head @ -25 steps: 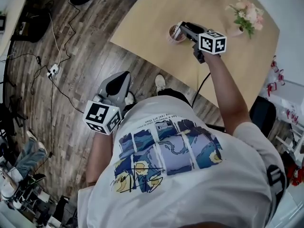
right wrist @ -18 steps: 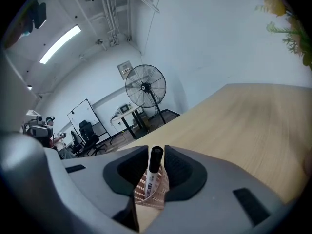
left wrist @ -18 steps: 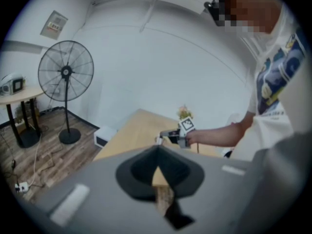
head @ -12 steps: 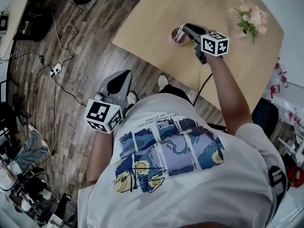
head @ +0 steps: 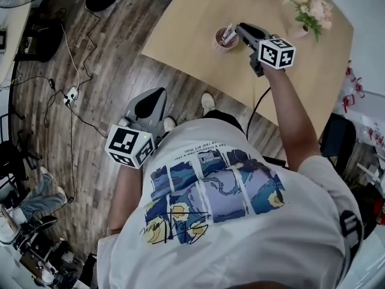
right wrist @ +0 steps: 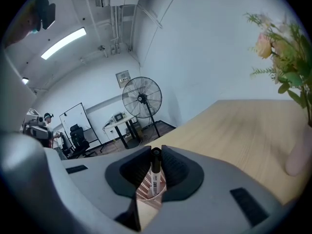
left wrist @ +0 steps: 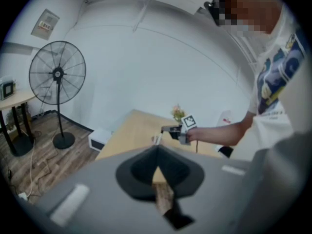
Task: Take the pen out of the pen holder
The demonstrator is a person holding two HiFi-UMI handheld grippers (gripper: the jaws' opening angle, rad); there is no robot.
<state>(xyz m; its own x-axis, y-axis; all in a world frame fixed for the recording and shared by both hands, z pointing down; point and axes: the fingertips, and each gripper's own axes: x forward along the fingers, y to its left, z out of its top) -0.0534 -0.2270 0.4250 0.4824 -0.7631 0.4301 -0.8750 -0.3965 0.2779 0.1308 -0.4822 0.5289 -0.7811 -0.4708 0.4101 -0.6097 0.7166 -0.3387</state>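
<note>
Presently on hand: pen, upright, black cap end between the closing jaws of right gripper, pads touching it, lower end inside the latticed pen holder on table, upper centre of head view. Left gripper, lower left, jaws together on nothing, well apart from the table. For a clean draw: firm the squeeze, lift straight along the pen's own line, keep off the holder's rim to avoid tipping it.

Pen — lower end lost inside pen holder; flowers cut by right edge — vase beneath blurred.
</note>
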